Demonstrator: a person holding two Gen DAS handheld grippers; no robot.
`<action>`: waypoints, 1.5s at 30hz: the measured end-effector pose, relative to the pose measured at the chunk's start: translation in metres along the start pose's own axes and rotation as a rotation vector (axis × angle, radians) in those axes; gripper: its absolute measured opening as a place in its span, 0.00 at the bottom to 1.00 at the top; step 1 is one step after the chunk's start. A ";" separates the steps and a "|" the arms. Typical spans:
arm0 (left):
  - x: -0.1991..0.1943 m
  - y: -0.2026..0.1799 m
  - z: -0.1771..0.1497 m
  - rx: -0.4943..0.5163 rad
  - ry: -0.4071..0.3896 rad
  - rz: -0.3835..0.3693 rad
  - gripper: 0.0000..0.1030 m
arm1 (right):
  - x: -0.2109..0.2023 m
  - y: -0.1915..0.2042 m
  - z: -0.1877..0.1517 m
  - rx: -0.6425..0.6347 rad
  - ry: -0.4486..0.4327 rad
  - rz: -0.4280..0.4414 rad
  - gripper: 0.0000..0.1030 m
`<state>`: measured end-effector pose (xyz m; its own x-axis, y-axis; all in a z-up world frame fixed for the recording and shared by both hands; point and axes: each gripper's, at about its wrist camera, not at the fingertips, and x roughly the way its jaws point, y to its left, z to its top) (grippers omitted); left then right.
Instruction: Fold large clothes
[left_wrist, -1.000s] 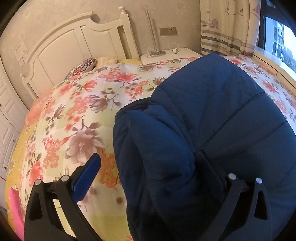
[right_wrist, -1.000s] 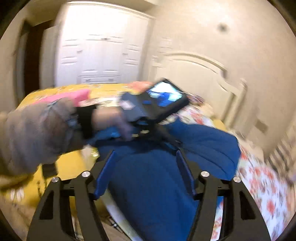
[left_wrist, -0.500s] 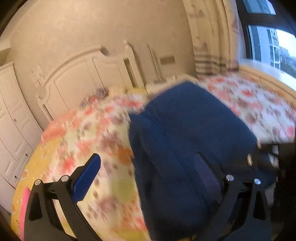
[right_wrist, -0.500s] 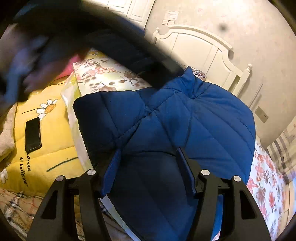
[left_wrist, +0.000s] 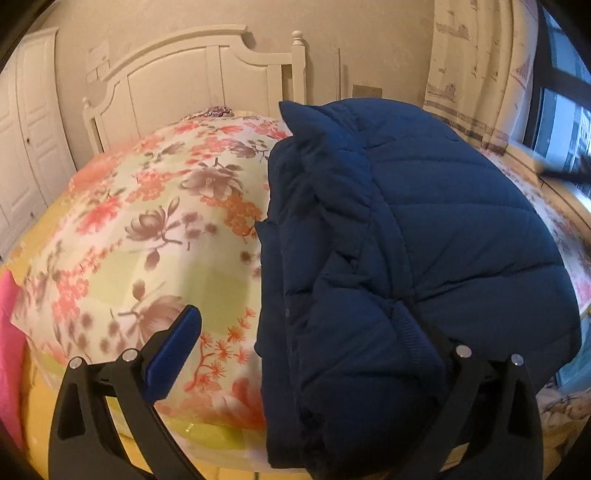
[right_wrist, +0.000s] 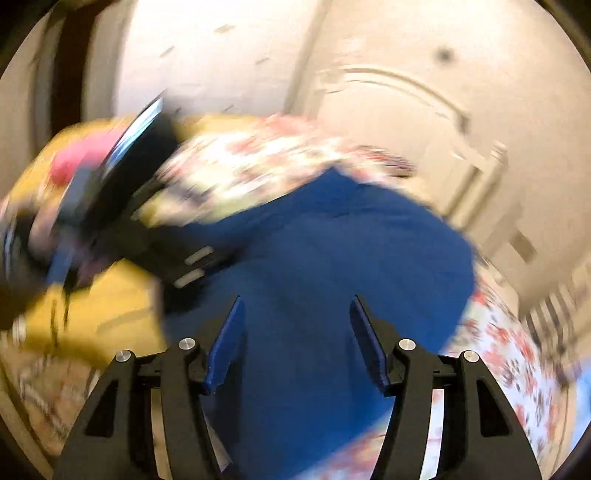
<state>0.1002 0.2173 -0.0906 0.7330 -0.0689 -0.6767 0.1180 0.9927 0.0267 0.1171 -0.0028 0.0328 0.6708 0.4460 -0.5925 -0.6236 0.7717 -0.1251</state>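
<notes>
Since a moment ago the right gripper (right_wrist: 295, 339) has swung back toward the headboard (left_wrist: 207, 70), its view blurring. The jacket (left_wrist: 406, 258) lies folded on the flowered bed cover (left_wrist: 147, 221). Both sets of jaws stand wide, holding nothing; the left gripper (left_wrist: 299, 332) straddles the jacket's edge. The puffy layers may spring open if no one presses them flat.
</notes>
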 end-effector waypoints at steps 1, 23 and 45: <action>0.002 0.005 -0.001 -0.008 -0.001 -0.001 0.98 | 0.004 -0.018 0.007 0.048 -0.007 -0.017 0.56; 0.000 0.015 -0.002 -0.034 -0.023 0.017 0.98 | 0.178 -0.144 0.033 0.311 0.381 -0.105 0.56; 0.058 -0.034 0.100 0.247 0.118 -0.047 0.90 | 0.189 -0.127 0.025 0.221 0.420 -0.130 0.57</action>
<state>0.2058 0.1694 -0.0572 0.6418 -0.0879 -0.7618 0.3203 0.9334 0.1621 0.3331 -0.0050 -0.0434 0.4891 0.1536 -0.8586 -0.4148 0.9069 -0.0740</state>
